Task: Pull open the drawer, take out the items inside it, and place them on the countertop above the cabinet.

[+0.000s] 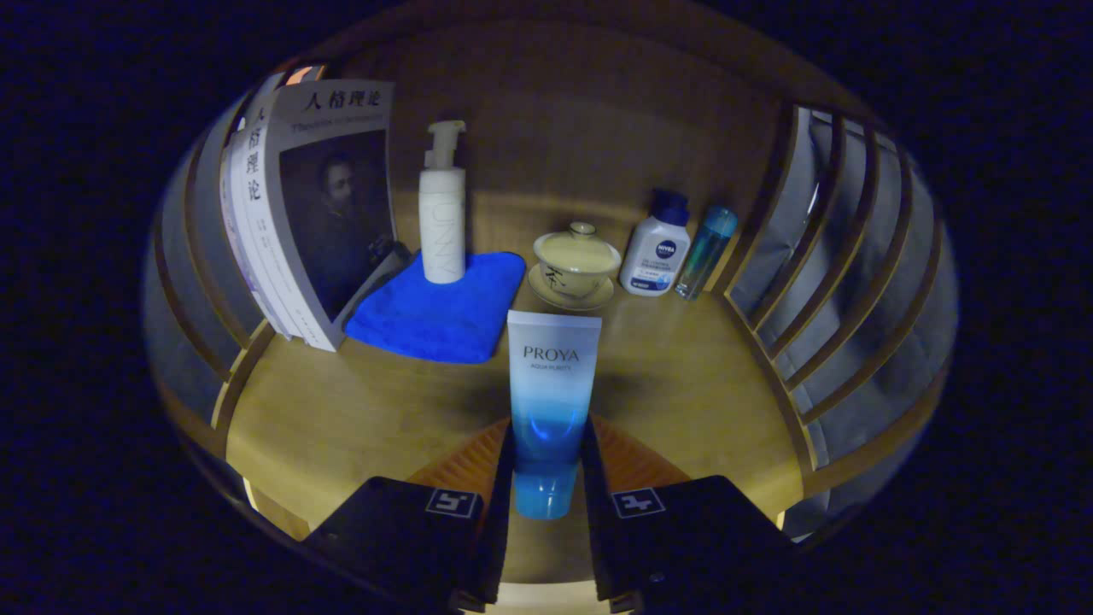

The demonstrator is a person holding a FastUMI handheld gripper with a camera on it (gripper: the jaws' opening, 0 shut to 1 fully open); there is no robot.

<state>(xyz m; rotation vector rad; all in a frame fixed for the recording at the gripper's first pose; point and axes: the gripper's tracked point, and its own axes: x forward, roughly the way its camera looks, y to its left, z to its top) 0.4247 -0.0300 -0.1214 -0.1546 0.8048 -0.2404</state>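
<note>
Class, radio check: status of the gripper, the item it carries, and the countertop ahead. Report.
Gripper shut on tube, cap end down, above countertop. Ahead: blue cloth and lidded teacup; bare wood just beyond the fingers.

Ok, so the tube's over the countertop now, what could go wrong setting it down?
The gripper is shut on the tube near its cap end, so the tall body could tip once released. The lidded cup on its saucer stands just beyond the tube, and a forward fall might knock it. The blue cloth with the pump bottle standing on it lies close by, leaving little room there.
</note>
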